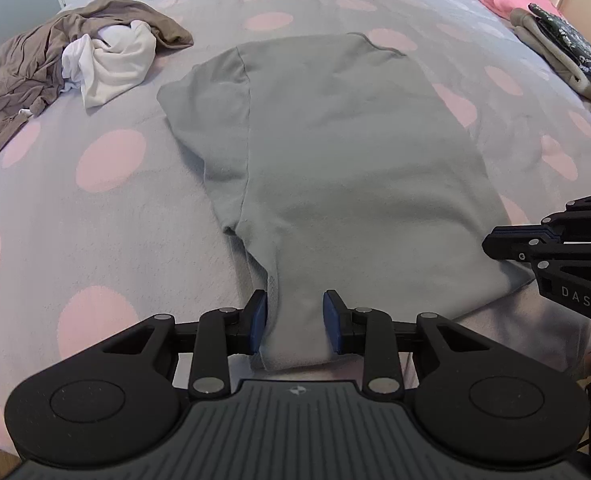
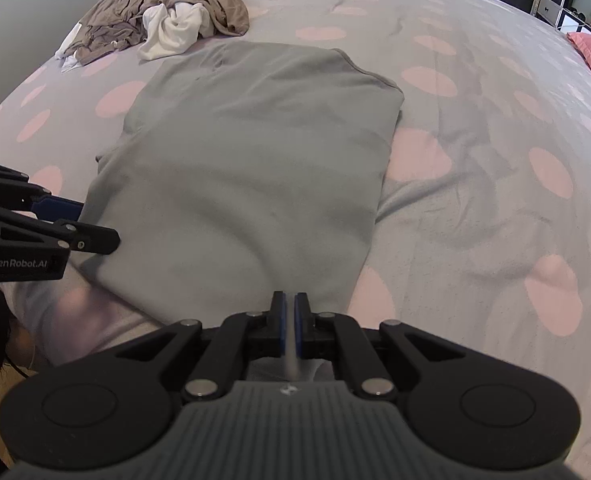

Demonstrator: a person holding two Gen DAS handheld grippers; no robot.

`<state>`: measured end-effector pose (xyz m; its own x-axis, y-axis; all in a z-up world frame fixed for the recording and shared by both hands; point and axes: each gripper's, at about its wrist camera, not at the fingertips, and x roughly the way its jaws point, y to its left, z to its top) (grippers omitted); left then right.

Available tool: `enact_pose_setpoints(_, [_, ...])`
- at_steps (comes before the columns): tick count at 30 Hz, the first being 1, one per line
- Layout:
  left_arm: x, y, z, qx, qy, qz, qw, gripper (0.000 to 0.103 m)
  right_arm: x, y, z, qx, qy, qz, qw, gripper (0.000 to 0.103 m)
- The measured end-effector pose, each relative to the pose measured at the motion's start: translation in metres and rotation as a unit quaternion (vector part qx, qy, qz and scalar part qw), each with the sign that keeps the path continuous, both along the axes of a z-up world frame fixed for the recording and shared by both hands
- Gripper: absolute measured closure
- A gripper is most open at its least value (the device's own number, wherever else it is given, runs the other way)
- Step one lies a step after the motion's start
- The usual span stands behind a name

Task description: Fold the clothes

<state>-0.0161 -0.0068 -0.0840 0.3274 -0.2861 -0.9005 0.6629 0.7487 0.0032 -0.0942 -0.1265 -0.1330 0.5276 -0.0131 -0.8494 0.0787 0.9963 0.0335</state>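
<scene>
Both hand-held grippers hide the grey shirt's point(image 1: 335, 152) near hem: left point(image 1: 294, 322) parted, right point(image 2: 290, 326) pinching it.

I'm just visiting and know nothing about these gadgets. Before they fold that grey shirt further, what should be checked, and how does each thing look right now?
1. Right gripper has the shirt: ok, shut on the hem.
2. Left gripper has the shirt: not ok, its jaws stand apart with the hem only lying between them.
3. Shirt lies flat on the bed: ok, just light creases.
4. Sleeve tucked in: not ok on the left side, it sticks out; the right side looks already folded in.
5. Clothes pile clear of the shirt: ok, apart from it.
6. Shirt's near edge fully on the bed: cannot tell.
</scene>
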Motion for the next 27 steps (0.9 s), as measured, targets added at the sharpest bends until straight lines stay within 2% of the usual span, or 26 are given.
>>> enact_pose_setpoints(20, [0.0,0.001,0.0,0.016,0.006,0.01,0.9998,0.075,-0.001,-0.003,-0.001,0.011,0.007,-0.007,1.0,0.098])
enact_pose_setpoints(22, [0.0,0.002,0.001,0.019,0.0,0.016,0.9997,0.076,-0.001,-0.004,-0.001,0.012,0.006,-0.008,1.0,0.098])
enact_pose_setpoints(24, [0.0,0.004,0.004,0.017,-0.013,0.023,0.9995,0.081,-0.002,-0.004,0.001,0.011,0.004,-0.01,1.0,0.097])
enact_pose_setpoints(27, [0.0,0.006,0.013,-0.005,-0.037,0.028,0.9989,0.085,-0.002,-0.004,0.005,0.008,-0.006,-0.015,1.0,0.096])
